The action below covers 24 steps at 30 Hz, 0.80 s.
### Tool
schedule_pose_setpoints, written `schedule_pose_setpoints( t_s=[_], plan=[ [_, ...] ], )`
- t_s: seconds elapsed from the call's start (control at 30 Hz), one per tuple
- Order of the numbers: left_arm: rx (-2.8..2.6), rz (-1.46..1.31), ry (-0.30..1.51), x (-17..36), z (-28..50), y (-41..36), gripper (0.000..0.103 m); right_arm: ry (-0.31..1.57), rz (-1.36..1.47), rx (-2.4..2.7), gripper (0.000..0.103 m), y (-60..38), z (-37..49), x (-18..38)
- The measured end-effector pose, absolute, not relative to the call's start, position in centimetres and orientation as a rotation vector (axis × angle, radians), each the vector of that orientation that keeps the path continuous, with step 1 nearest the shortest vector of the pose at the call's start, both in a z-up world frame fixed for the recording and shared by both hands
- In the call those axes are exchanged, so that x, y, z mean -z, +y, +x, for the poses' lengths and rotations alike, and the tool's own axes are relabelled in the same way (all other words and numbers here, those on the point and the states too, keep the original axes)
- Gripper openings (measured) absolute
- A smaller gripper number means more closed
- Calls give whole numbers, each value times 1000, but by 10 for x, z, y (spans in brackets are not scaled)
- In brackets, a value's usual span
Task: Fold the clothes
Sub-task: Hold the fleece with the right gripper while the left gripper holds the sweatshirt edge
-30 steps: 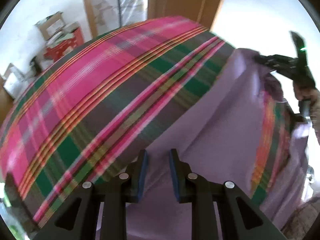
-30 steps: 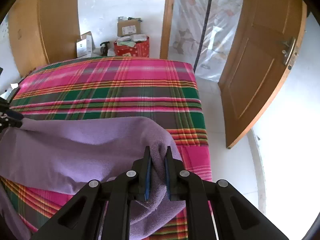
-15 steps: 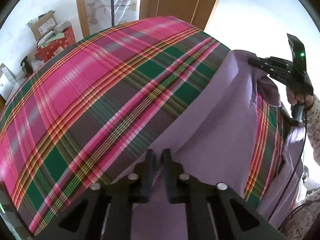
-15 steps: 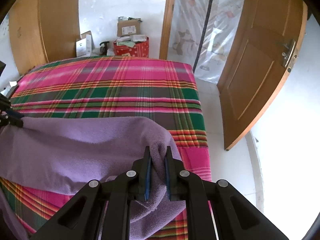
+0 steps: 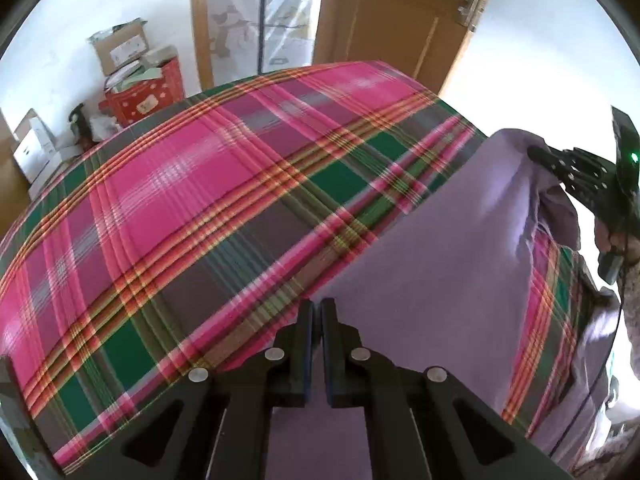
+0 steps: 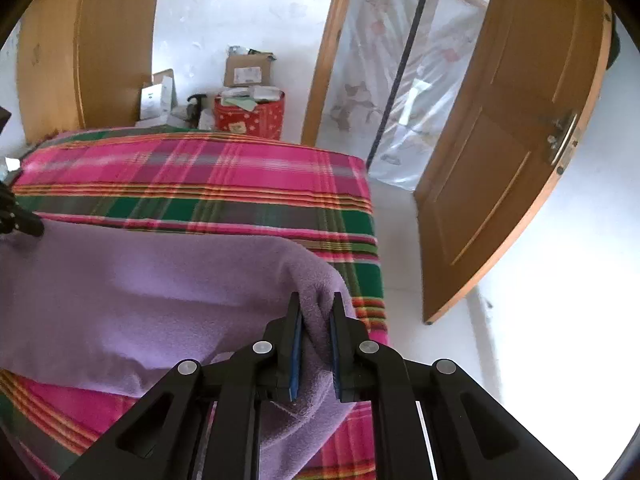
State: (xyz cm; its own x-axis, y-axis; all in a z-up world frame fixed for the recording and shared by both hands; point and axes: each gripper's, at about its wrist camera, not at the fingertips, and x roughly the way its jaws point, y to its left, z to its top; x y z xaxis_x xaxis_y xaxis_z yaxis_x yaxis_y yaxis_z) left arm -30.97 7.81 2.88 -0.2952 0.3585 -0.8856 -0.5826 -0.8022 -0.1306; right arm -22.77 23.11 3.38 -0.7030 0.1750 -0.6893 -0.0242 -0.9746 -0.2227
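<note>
Left gripper [image 5: 316,312]: clenched on the near edge of one purple fleece garment [image 5: 440,260]. Right gripper [image 6: 316,312]: clamped on a bunched corner of the same garment [image 6: 140,292]. Garment spread across one bed with a pink-green plaid cover [image 5: 180,208]. Beyond: one red box [image 6: 250,114], several cardboard boxes; labels unreadable.

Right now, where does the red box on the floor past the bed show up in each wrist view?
Left wrist view: the red box sits upper left, beyond the far edge of the plaid bedcover.
Right wrist view: the red box sits upper middle, left of centre, just past the bedcover's far edge.
Shared landmark: the cardboard box right behind the red one.
</note>
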Motion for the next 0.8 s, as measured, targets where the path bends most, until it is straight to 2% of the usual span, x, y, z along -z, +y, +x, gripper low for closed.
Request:
schedule_pose_setpoints(
  t_s=[0.17, 0.8],
  plan=[
    [-2128, -1391, 255, -21, -317, 80, 4, -371, -1157, -2748, 12, 228, -234, -26],
    [-2158, -1406, 149, -19, -332, 81, 4, -432, -1112, -2687, 12, 234, -259, -23]
  ],
)
